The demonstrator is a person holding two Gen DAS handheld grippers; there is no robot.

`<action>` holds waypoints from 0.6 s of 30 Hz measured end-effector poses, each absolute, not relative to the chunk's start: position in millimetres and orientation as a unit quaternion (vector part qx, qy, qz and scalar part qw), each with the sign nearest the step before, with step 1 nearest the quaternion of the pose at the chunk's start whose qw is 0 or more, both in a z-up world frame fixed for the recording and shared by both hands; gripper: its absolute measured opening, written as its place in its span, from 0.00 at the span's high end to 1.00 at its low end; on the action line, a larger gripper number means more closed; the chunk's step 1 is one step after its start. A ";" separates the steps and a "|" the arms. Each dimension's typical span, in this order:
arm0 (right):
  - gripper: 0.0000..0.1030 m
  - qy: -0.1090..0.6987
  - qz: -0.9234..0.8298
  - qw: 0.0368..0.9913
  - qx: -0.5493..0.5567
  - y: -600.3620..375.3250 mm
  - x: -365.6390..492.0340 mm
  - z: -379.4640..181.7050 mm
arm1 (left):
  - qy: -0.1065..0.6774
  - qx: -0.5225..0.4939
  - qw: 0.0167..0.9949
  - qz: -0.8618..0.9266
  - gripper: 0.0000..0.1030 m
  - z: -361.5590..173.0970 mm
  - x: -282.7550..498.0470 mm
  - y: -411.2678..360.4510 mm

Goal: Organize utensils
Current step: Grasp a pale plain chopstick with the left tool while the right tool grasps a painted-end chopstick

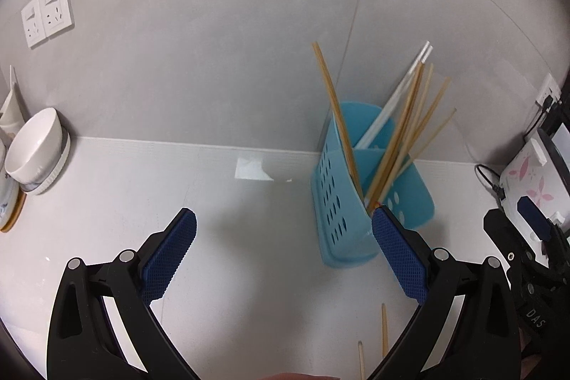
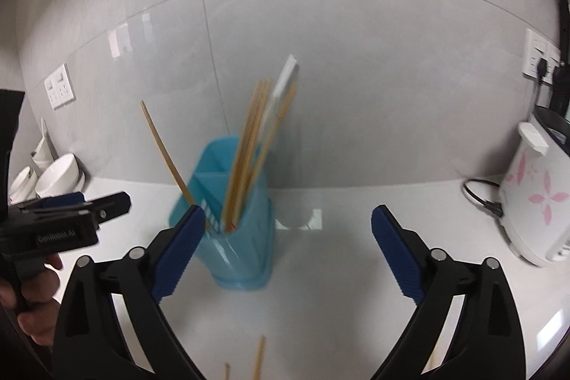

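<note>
A blue perforated utensil holder [image 1: 342, 202] stands on the white counter by the wall and holds several wooden chopsticks [image 1: 402, 134] and a white pair [image 1: 395, 95]. My left gripper [image 1: 285, 219] is open, its right pad just in front of the holder's near corner, nothing between the pads. In the right wrist view the holder [image 2: 242, 237] with chopsticks [image 2: 249, 148] stands between the pads, nearer the left one. My right gripper [image 2: 288, 219] is open and empty. Two loose wooden chopsticks [image 1: 384, 330] [image 2: 259, 358] lie on the counter near the bottom edge.
White bowls [image 1: 34, 148] and a plate are stacked at the far left. A white appliance with pink flowers [image 2: 534, 198] and its black cable sits at the right. Wall sockets [image 1: 46, 11] are on the tiled wall. The left hand-held gripper [image 2: 64, 223] shows at the left of the right view.
</note>
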State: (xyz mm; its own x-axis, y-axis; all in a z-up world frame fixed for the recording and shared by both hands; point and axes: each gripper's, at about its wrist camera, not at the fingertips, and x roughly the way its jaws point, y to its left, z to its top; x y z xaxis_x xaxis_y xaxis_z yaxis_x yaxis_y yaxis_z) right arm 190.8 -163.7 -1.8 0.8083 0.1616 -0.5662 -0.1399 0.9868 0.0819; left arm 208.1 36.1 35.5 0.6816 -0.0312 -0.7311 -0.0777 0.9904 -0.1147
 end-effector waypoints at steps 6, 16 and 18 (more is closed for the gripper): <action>0.10 0.325 0.049 0.944 0.006 -183.7 164.6 -8.5 | 0.419 -0.067 0.906 -0.006 0.06 24.6 188.6 21.3; 0.10 0.377 -0.004 0.926 0.009 -228.6 135.3 -24.6 | 0.459 -0.064 0.886 -0.011 0.06 -0.5 157.8 4.0; 0.10 0.383 -0.010 0.923 0.013 -236.5 129.4 -28.5 | 0.465 -0.063 0.883 -0.011 0.06 -6.0 152.3 0.7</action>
